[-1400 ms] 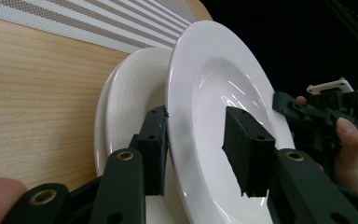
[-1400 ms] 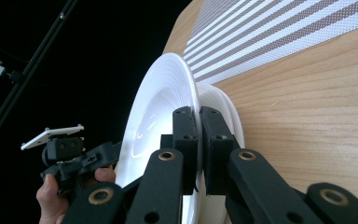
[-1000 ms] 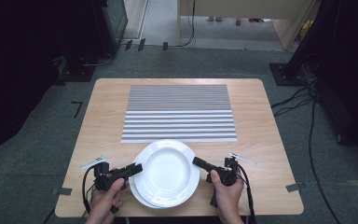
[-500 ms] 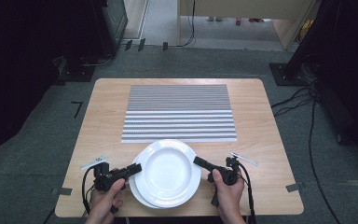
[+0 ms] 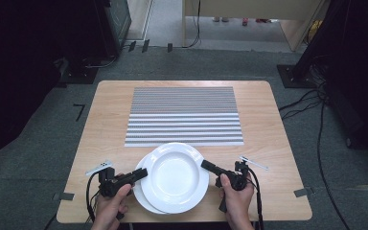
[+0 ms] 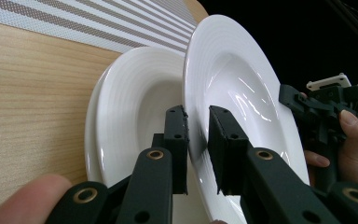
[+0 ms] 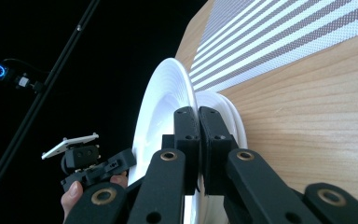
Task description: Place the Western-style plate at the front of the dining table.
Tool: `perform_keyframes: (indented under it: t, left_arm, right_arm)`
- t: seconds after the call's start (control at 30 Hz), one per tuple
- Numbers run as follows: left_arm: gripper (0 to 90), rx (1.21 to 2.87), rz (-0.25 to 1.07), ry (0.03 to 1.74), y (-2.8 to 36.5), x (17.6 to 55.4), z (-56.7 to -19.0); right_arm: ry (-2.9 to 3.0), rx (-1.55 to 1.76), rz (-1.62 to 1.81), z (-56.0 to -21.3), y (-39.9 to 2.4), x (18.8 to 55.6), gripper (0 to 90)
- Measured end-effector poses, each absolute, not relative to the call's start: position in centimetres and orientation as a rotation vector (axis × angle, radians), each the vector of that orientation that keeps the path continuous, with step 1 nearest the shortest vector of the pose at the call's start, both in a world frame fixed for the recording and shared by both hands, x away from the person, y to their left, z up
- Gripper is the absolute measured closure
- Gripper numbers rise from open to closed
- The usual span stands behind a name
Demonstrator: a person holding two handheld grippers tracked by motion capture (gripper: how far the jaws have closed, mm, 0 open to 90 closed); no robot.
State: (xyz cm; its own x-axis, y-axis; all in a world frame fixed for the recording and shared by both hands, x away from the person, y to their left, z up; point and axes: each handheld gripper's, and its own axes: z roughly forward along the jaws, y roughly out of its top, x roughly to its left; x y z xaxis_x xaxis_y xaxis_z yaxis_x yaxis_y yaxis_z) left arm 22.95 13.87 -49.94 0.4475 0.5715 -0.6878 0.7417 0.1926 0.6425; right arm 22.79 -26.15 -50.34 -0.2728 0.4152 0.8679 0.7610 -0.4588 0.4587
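Observation:
Two white deep plates sit stacked near the table's front edge. The top plate (image 5: pixel 175 175) (image 6: pixel 233 79) (image 7: pixel 161 107) lies offset to the right over the lower plate (image 5: pixel 141 197) (image 6: pixel 130 102) (image 7: pixel 223 109). My left gripper (image 5: pixel 141 173) (image 6: pixel 197 123) is shut on the top plate's left rim, one jaw above and one below it. My right gripper (image 5: pixel 206 166) (image 7: pixel 196 116) is shut on the opposite rim. At the left jaws the top plate's rim stands slightly clear of the lower plate.
A grey striped placemat (image 5: pixel 184 115) lies across the middle of the wooden table (image 5: pixel 105 124), just behind the plates. Dark equipment and cables stand on the floor around the table.
Both hands stay at the plate's two sides. The left jaws look tighter on the rim than a second ago; the plates have hardly shifted.

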Motion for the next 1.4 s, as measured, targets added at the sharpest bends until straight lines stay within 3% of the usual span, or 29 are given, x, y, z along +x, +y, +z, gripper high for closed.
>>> perform_keyframes:
  t: [0.4, 1.4]
  left_arm:
    - [79.3, 1.449, -0.221, 1.212, 13.3, 23.2, -49.7]
    - [73.3, 1.549, -0.227, 1.203, 11.6, 23.7, -49.9]
  right_arm:
    - [-1.399, -1.715, -1.739, -50.0, -26.9, 22.9, 88.3]
    - [-1.315, -1.804, -1.62, -49.9, -28.6, 23.1, 88.7]
